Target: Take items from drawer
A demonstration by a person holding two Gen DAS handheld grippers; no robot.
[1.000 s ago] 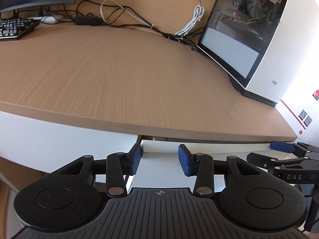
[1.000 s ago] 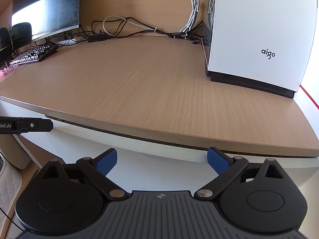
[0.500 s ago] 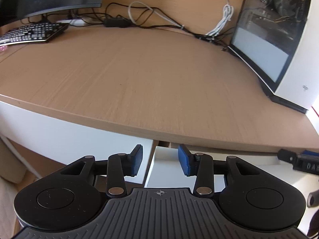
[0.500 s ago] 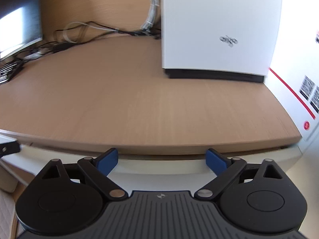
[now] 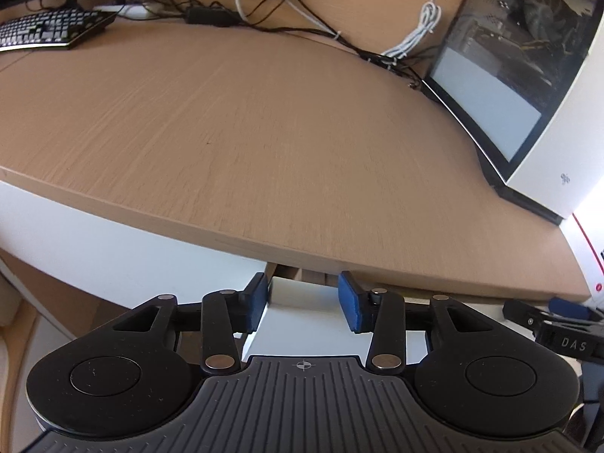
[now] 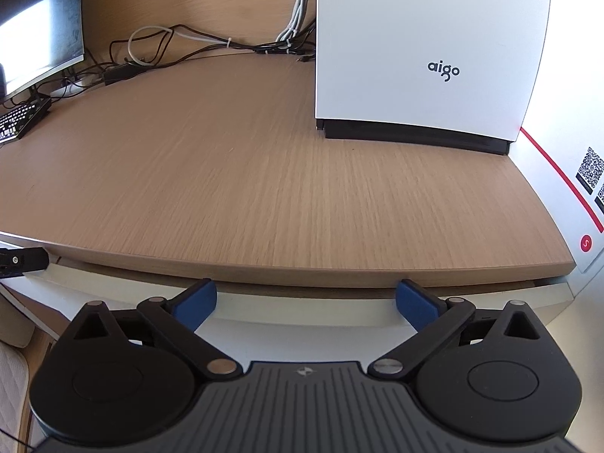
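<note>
A: Left wrist view. Left claw [image 5: 304, 302] at the bottom centre, blue pads apart; they have just been widening. The left corner of the white drawer [image 5: 302, 294] front stands between the pads. I cannot tell whether either pad touches it.

B: And the drawer itself?

A: Under the front edge of the wooden tabletop [image 5: 264, 143], lower centre of the frame, pulled out slightly: a dark gap shows above its top edge. Contents not visible.

B: Right wrist view?

A: Right claw [image 6: 305, 304] at the bottom centre, pads spread wide, nothing between them. The drawer front [image 6: 302, 311] runs across just beyond the pads, below the tabletop [image 6: 264, 196] edge.

B: Surroundings?

A: White computer case [image 6: 426, 45] at the upper right, tangled cables [image 6: 211, 43] along the back, keyboard [image 5: 49, 32] at the upper left of the left view, monitor [image 6: 37, 30] at the upper left of the right view.
</note>
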